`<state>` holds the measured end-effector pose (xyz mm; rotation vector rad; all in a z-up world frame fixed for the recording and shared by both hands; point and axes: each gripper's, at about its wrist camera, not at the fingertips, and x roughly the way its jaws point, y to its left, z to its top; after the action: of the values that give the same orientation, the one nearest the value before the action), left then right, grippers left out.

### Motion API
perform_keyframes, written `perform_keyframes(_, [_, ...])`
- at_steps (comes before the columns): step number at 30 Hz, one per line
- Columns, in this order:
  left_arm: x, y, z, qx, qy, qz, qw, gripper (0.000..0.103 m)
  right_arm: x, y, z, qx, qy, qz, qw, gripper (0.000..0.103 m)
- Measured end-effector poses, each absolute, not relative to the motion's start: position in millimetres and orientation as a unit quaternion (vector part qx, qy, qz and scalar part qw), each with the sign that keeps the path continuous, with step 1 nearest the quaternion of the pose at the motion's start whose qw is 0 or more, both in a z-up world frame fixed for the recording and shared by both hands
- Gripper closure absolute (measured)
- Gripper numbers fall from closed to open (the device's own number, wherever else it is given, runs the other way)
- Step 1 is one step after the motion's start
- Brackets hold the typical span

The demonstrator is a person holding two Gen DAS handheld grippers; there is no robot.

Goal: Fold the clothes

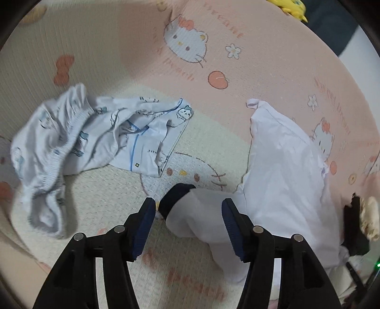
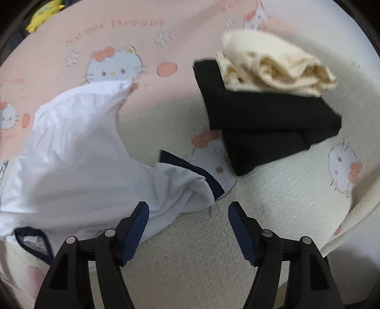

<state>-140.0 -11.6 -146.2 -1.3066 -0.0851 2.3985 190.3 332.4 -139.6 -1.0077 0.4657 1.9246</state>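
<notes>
The white shirt [image 1: 280,166] lay crumpled on the bed [image 1: 118,47], its dark-cuffed sleeve [image 1: 190,206] running between the left gripper's [image 1: 188,214] parted jaws; the right gripper [image 2: 188,216], jaws also apart, hovered beside the other sleeve.

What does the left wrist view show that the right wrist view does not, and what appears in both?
Only the left wrist view shows the crumpled light blue printed garment and the open left gripper, with a dark-cuffed sleeve between its fingers. Only the right wrist view clearly shows the folded black garments, the cream garment on top of them, and the open right gripper. Both show the white shirt with dark trim, the cartoon cat bedsheet and a yellow plush toy at the far edge.
</notes>
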Motion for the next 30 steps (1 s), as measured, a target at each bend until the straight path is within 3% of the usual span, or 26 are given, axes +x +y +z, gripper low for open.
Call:
perform_keyframes(12, [-64.3,55.5,-126.2,-0.375,0.15,0.861,0.31,0.048,146.2,254.6,-135.0,-0.41,0.129,0.832,0.351,0.033])
perform_keyframes(30, [-2.3,94.7,-140.8,-0.327,0.206,0.817,0.428,0.049,127.1,220.2,-162.1,-0.442,0.119,0.837,0.3,0.033])
